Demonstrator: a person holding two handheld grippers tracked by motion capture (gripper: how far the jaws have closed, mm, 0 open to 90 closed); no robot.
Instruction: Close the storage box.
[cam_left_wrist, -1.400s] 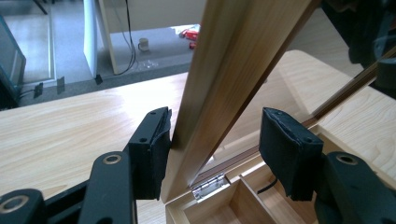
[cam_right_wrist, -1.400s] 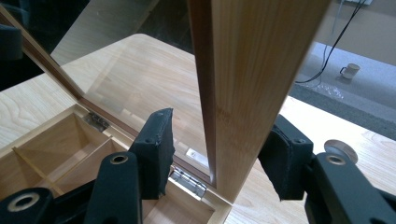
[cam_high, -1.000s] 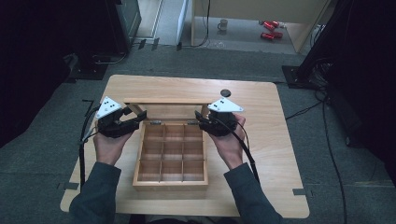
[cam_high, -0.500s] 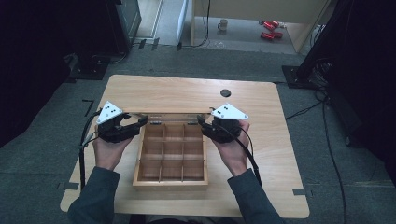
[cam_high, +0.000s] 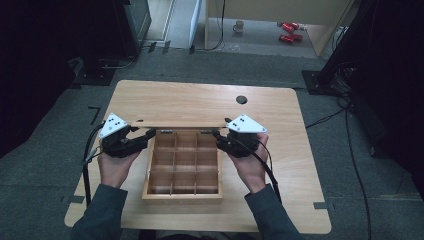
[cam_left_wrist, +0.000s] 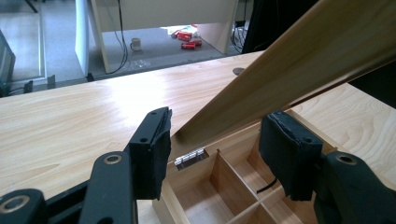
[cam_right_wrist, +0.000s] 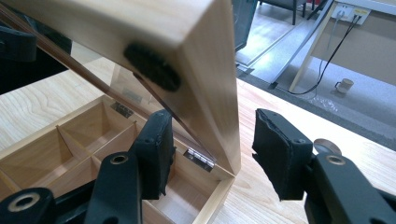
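Box: wooden compartment box (cam_high: 182, 167) on the table (cam_high: 165, 100), near its front edge, between the two hands; its inside is split by dividers into a grid of cells.
Lid: hinged lid (cam_high: 177, 121) raised at the box's far edge, seen almost edge-on from above — in the right gripper view its corner (cam_right_wrist: 205, 70) leans over the open cells.
Left gripper: left gripper (cam_high: 146, 135) at the lid's left end; jaws apart, the lid's lower corner (cam_left_wrist: 261, 88) between the pads, neither pad pressing on it.
Right gripper: right gripper (cam_high: 218, 136) at the lid's right end — jaws parted, straddling the lid's side edge with gaps on both sides.
Hinges: small metal hinge (cam_left_wrist: 189, 157) at the box's back wall.
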